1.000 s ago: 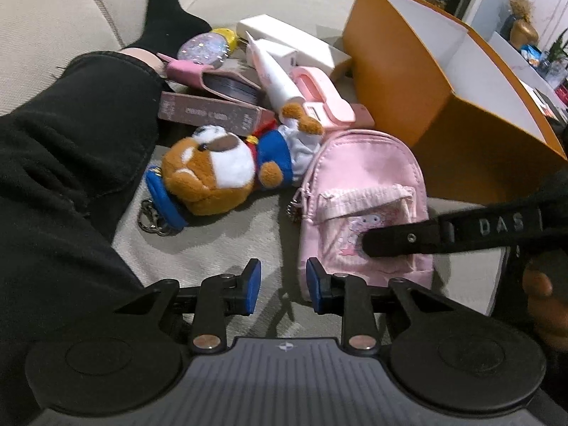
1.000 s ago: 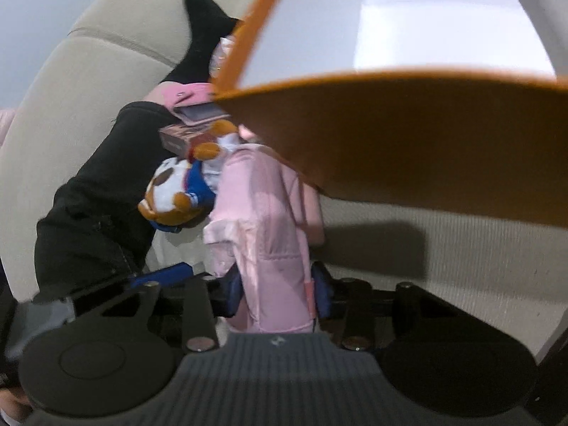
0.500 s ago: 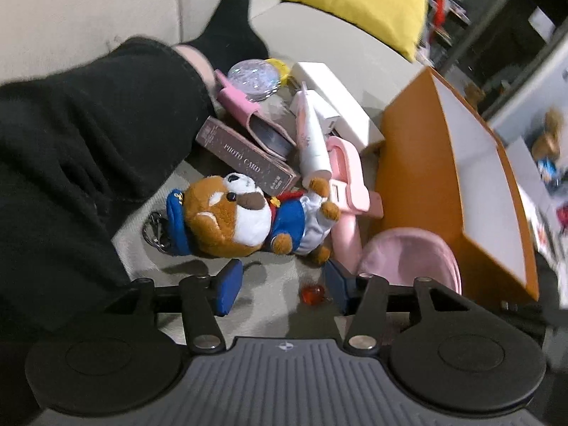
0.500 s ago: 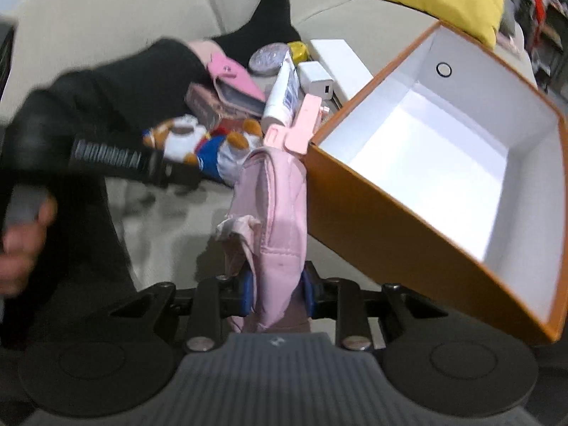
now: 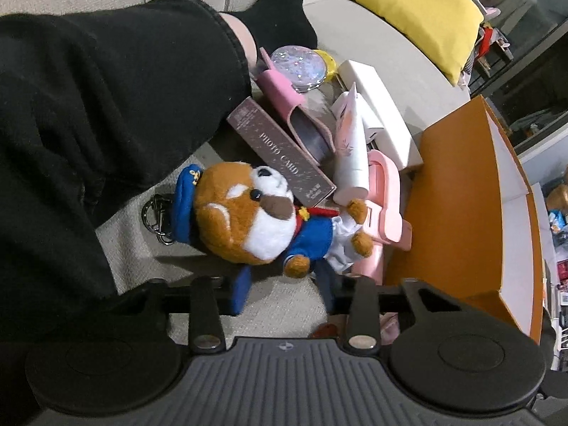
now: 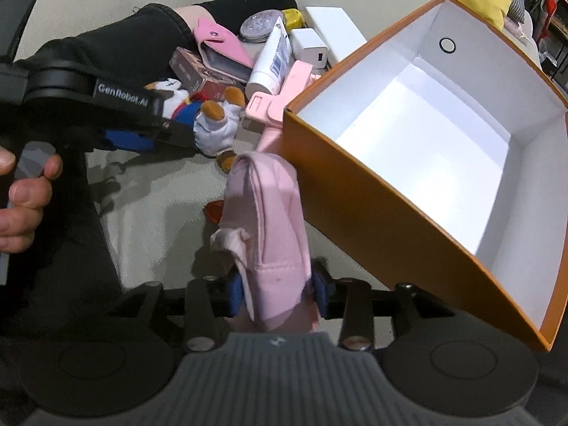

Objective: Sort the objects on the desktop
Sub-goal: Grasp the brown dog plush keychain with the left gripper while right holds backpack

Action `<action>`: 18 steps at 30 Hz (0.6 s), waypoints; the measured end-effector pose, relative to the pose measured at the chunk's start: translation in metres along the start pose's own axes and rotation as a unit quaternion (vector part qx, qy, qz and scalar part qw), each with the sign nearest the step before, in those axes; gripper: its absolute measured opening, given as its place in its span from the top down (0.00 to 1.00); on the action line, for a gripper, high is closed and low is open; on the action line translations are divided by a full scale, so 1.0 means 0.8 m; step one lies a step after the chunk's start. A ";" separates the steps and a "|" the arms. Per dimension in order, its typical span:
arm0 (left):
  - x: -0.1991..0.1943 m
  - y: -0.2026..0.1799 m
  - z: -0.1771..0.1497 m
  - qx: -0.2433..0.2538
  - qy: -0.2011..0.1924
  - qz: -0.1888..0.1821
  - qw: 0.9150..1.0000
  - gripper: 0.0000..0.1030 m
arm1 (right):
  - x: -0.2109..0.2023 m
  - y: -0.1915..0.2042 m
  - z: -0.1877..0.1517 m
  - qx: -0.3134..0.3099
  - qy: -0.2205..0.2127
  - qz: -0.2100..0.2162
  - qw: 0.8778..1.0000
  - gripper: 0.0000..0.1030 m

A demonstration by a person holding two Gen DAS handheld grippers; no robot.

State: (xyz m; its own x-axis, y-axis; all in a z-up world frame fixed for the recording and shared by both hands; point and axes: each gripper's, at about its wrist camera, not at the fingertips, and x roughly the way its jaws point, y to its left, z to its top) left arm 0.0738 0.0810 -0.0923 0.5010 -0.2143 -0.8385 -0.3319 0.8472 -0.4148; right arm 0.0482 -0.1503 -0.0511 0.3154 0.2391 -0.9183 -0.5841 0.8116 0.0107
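A brown plush dog (image 5: 248, 220) in a blue uniform lies on the beige sofa. My left gripper (image 5: 282, 293) hovers just in front of it with its jaws closing; one plush foot sits between the tips and neither pad presses on it. The right gripper (image 6: 278, 293) holds a pink mini backpack (image 6: 266, 220) off the sofa, both pads against its sides while its jaws are opening. The backpack hangs beside the near wall of the orange box (image 6: 355, 184), whose white inside faces the right wrist view. The plush dog (image 6: 213, 120) also shows there, behind the left gripper's arm.
Behind the plush lies a pile: a brown photo card box (image 5: 284, 156), pink wallet (image 5: 294, 113), white tube (image 5: 351, 149), pink clip-like item (image 5: 387, 206) and white boxes (image 5: 376, 106). A person's black-clad leg (image 5: 88, 106) fills the left. A small red object (image 6: 214, 211) lies on the sofa.
My left gripper rolled and moved up to the plush dog, its jaws widening then narrowing. The right gripper rolled and lifted the pink backpack off the sofa beside the orange box.
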 end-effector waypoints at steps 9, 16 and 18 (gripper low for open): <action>-0.026 -0.018 -0.012 0.115 -0.021 0.022 0.993 0.89 | -0.012 -0.011 0.003 0.013 -0.018 0.022 1.000 0.55; -0.053 -0.019 -0.032 0.191 0.023 0.035 0.981 0.90 | -0.023 -0.006 0.007 0.008 -0.036 0.041 0.998 0.62; -0.058 -0.019 -0.037 0.205 0.037 0.038 0.977 0.89 | -0.024 -0.001 0.010 0.000 -0.040 0.045 0.998 0.61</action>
State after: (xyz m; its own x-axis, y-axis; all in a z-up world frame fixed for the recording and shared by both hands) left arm 0.0320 0.0642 -0.0574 0.4230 -0.1651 -0.8910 -0.0107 0.9823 -0.1871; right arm 0.0485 -0.1514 -0.0302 0.3198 0.3523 -0.8795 -0.6120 0.7855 0.0922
